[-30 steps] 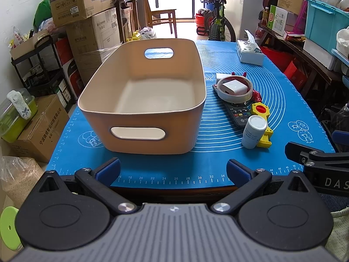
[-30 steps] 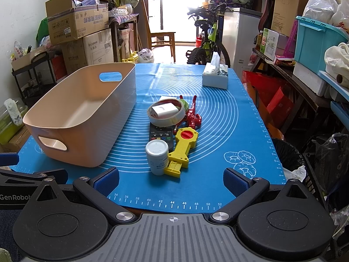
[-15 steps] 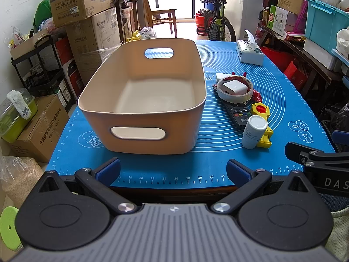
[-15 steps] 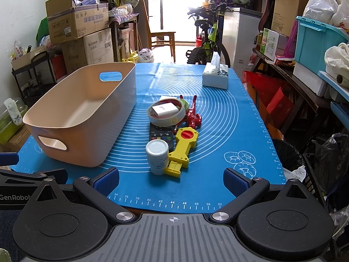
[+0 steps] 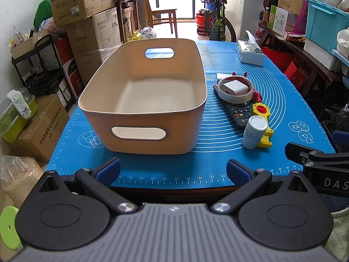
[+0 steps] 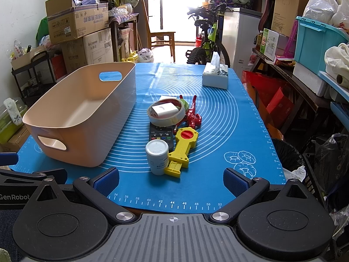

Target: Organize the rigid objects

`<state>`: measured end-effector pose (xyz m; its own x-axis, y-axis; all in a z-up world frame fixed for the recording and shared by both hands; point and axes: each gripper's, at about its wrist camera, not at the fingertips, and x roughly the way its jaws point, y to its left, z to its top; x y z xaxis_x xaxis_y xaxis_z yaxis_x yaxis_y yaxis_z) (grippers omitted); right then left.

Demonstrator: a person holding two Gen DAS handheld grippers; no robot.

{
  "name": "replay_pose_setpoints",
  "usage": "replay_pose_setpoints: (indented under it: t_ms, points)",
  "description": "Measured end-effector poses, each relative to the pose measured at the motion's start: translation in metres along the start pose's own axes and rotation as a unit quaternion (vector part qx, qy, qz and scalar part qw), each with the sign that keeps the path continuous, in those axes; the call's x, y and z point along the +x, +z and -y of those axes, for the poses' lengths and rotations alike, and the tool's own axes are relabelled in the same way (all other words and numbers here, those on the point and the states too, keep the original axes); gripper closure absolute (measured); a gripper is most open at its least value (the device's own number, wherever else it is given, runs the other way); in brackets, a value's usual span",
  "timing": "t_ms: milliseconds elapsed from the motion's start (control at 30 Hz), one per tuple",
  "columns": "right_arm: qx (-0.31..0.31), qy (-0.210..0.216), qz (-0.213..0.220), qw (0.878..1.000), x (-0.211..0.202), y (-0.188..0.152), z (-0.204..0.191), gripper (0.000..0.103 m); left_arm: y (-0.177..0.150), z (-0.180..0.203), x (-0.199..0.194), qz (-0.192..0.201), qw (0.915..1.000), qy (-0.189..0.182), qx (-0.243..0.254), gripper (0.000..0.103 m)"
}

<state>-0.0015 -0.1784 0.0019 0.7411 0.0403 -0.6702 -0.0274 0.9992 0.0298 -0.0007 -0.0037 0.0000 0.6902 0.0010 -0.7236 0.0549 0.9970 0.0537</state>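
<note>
From the left wrist view, the left claw (image 5: 173, 170) is spread wide and holds nothing, hanging at the near edge of the counter (image 5: 218, 170), squarely facing the beige bin (image 5: 144, 100). The bin is empty and sits with its handle cutout toward the claw, probably set there as the place to collect things. To the right of the bin lies the clutter: a tape roll (image 5: 236, 89) with a white adapter (image 5: 234, 86) resting inside it, a black remote (image 5: 240, 113) under the roll, a yellow toy (image 5: 262, 120) and an upright white bottle (image 5: 254, 132) nearest the claw.

From the right wrist view, the right claw (image 6: 171, 180) is likewise spread and empty, lined up with that pile to the right of the bin (image 6: 82, 118). The bottle (image 6: 157, 155) touches the yellow toy (image 6: 182, 150); a red figure (image 6: 193, 115) lies beside the tape roll (image 6: 165, 114). The bottle looks the easiest first pick, being upright and closest. Nothing has yet gone into the bin.
</note>
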Motion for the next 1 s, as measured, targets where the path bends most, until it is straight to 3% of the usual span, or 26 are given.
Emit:
replay_pose_setpoints:
  t_ms: [700,1000]
  points:
    - [0.002,-0.001,0.005,1.0,-0.002,0.001,-0.002,0.002,0.001,0.001,0.002,-0.001,1.0,0.002,-0.002,0.001]
    - [0.002,0.006,0.026,1.0,-0.011,0.013,-0.002,0.002,0.02,-0.025,-0.007,0.004,0.9994,0.008,-0.034,0.001]
